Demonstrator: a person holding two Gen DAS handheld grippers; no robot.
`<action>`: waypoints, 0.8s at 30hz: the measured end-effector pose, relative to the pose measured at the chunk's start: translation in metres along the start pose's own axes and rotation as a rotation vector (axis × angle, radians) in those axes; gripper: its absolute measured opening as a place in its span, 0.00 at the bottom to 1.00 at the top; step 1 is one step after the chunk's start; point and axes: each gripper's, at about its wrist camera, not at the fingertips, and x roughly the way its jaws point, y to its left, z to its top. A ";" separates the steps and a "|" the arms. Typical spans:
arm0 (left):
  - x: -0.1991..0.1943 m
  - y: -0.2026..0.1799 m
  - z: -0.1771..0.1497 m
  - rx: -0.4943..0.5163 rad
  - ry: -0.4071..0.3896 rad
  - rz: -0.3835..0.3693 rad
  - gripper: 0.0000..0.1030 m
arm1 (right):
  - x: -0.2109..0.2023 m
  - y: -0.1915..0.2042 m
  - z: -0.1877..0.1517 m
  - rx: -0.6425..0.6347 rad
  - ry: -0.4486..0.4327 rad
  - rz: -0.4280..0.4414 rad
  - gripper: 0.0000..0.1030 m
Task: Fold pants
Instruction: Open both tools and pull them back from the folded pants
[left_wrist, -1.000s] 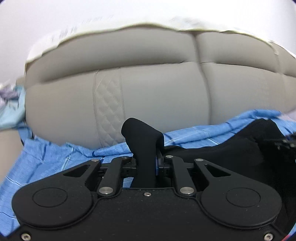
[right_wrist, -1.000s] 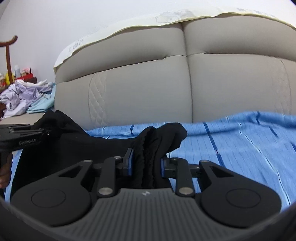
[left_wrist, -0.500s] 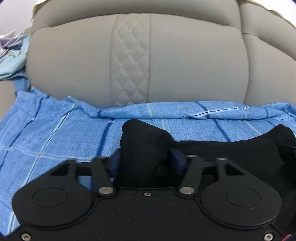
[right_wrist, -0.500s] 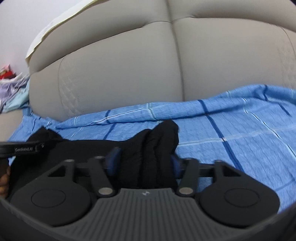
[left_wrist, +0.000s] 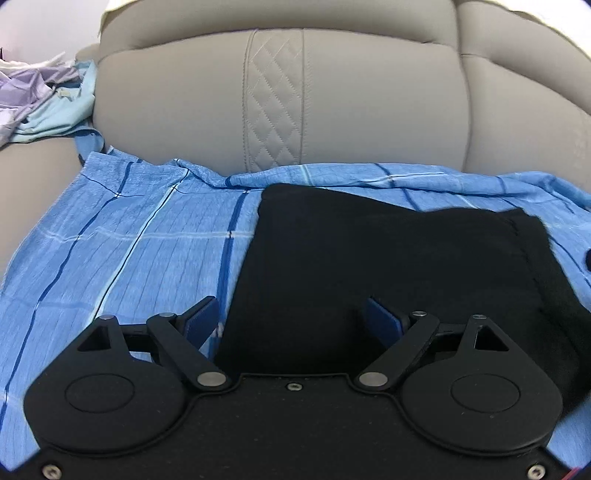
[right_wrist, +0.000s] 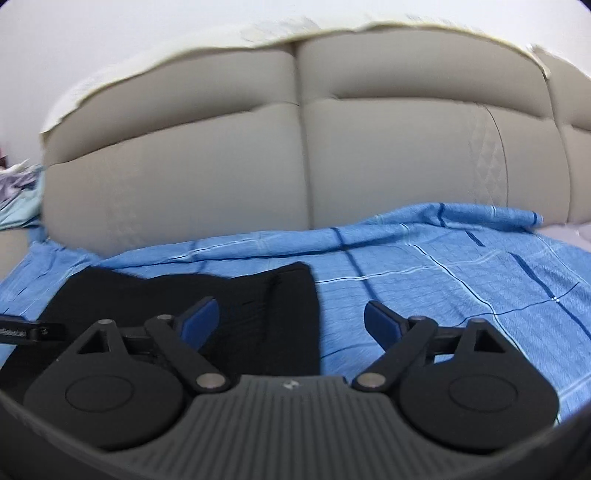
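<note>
You are holding your left gripper (left_wrist: 291, 314) with its jaws spread wide, gripping nothing. The black pants (left_wrist: 388, 273) are lying flat on the blue checked sheet (left_wrist: 129, 240), filling the centre and right of the left wrist frame. Your right gripper (right_wrist: 291, 317) is likewise gaping empty, the pants (right_wrist: 221, 295) sitting lower left there, below the beige headboard (right_wrist: 258, 166).

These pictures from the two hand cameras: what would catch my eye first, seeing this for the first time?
The black pants stand out first, lying flat on a bright blue checked sheet spread over a bed. Behind rises a padded beige headboard. Low in each view sits a black tool with blue pads, the left tool and the right tool, both open and holding nothing.
</note>
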 end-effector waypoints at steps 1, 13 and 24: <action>-0.008 -0.003 -0.007 -0.001 -0.007 -0.008 0.84 | -0.007 0.009 -0.005 -0.025 -0.008 0.006 0.92; -0.072 -0.028 -0.070 -0.029 -0.028 -0.025 0.87 | -0.067 0.079 -0.072 -0.144 0.005 0.018 0.93; -0.074 -0.033 -0.104 -0.013 0.068 -0.005 0.98 | -0.079 0.063 -0.100 -0.090 0.101 -0.048 1.00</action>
